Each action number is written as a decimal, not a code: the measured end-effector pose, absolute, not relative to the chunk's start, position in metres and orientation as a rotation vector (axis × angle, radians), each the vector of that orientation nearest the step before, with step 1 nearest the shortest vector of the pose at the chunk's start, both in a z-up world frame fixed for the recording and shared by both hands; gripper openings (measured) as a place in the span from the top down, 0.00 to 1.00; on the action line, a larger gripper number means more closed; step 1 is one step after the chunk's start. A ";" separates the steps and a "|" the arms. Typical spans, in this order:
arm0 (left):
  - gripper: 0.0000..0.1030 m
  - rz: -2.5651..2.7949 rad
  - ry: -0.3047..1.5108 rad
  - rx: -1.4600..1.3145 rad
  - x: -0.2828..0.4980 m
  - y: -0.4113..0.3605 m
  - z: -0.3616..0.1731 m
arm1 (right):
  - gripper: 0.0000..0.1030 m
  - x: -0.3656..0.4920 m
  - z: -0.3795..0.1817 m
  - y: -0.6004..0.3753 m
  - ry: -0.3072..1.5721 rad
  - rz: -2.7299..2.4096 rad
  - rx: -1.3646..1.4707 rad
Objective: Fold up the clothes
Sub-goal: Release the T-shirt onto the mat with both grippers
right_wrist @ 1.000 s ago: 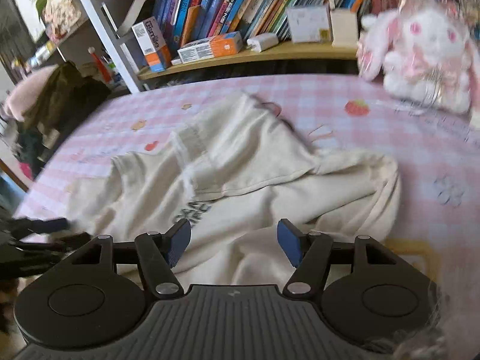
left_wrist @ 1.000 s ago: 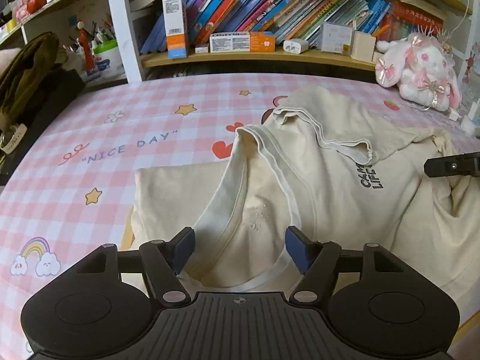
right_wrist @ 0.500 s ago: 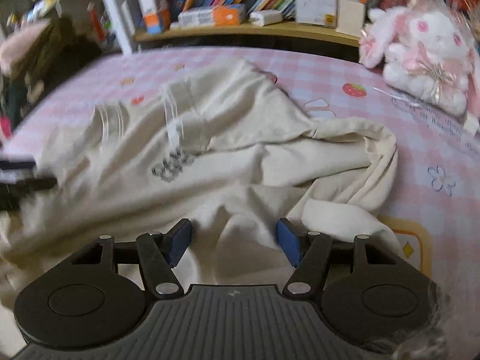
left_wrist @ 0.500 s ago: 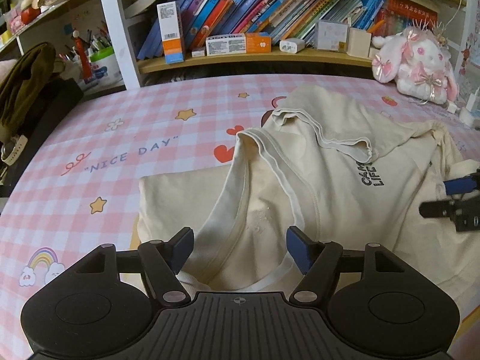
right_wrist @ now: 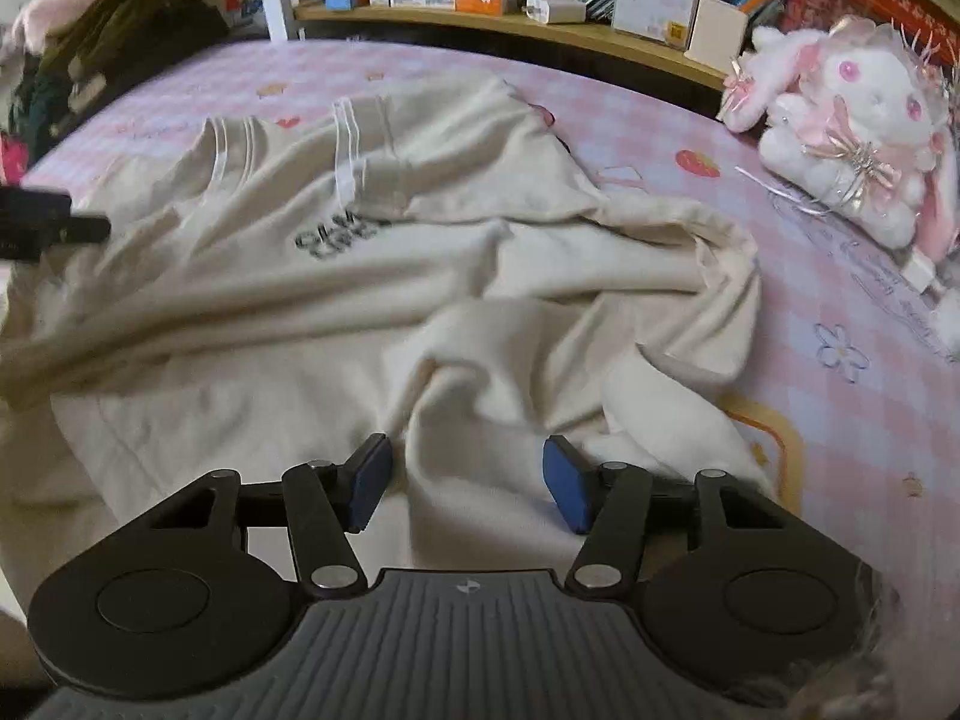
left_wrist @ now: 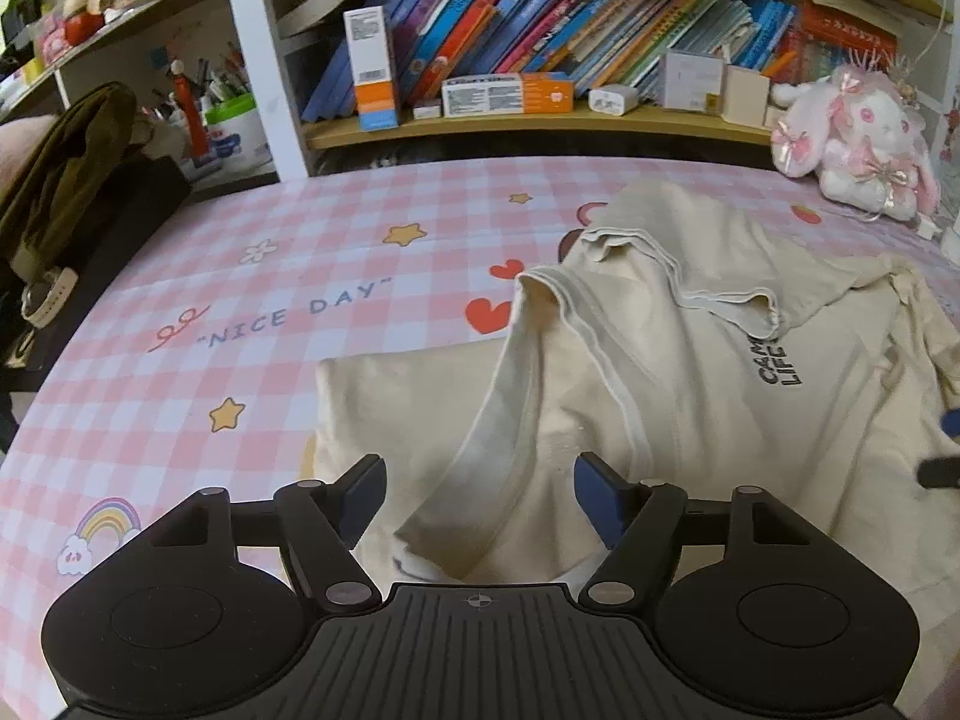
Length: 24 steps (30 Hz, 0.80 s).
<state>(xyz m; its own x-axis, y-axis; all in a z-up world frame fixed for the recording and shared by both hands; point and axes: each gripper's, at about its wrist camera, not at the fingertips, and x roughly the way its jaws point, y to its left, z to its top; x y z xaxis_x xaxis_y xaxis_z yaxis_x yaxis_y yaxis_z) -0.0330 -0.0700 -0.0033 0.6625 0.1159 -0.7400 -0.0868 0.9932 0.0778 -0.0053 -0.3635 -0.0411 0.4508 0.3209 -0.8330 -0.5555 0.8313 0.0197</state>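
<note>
A cream T-shirt point(left_wrist: 690, 372) with dark chest lettering lies crumpled on the pink checked cloth point(left_wrist: 252, 324). One fold of it runs from a raised peak down between the fingers of my left gripper point(left_wrist: 480, 480), which stands open over the shirt's near edge. In the right wrist view the same T-shirt point(right_wrist: 372, 300) is bunched into ridges, and my right gripper point(right_wrist: 465, 480) is open with a ridge of fabric between its blue pads. The right gripper's tip point(left_wrist: 942, 468) shows at the left view's right edge; the left gripper point(right_wrist: 42, 222) shows at the right view's left edge.
A bookshelf point(left_wrist: 540, 48) with books and boxes runs along the far side. A pink and white plush rabbit point(left_wrist: 852, 138) sits at the back right of the cloth point(right_wrist: 840, 312). Dark clothing point(left_wrist: 66, 168) is piled off the left edge.
My right gripper has dropped lower and closer over the bunched shirt, swinging right. The left gripper has barely moved. The shirt's folds look the same.
</note>
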 end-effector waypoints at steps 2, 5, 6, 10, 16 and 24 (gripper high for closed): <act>0.31 0.121 0.834 0.037 -0.032 -0.069 -0.003 | 0.50 -0.006 -0.039 -0.367 0.990 0.537 -0.272; 0.31 0.126 0.830 0.038 -0.030 -0.067 -0.004 | 0.50 -0.008 -0.028 -0.371 0.969 0.531 -0.255; 0.31 0.126 0.830 0.038 -0.029 -0.067 -0.005 | 0.50 -0.009 -0.022 -0.371 0.948 0.539 -0.241; 0.31 0.128 0.837 0.045 -0.026 -0.069 -0.009 | 0.50 -0.008 -0.002 -0.361 0.872 0.584 -0.185; 0.31 0.119 0.841 0.040 -0.038 -0.065 -0.006 | 0.50 -0.014 -0.010 -0.333 0.894 0.665 -0.226; 0.31 0.097 0.844 0.000 -0.070 -0.047 0.003 | 0.49 -0.002 -0.011 -0.312 0.858 0.758 -0.316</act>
<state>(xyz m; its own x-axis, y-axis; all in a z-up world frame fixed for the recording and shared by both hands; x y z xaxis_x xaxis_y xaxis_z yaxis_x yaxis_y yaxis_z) -0.0701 -0.0469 0.0033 0.6605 0.0858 -0.7459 -0.0856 0.9956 0.0386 -0.0020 -0.3120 -0.0105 0.4181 0.4714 -0.7765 -0.7124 0.7005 0.0418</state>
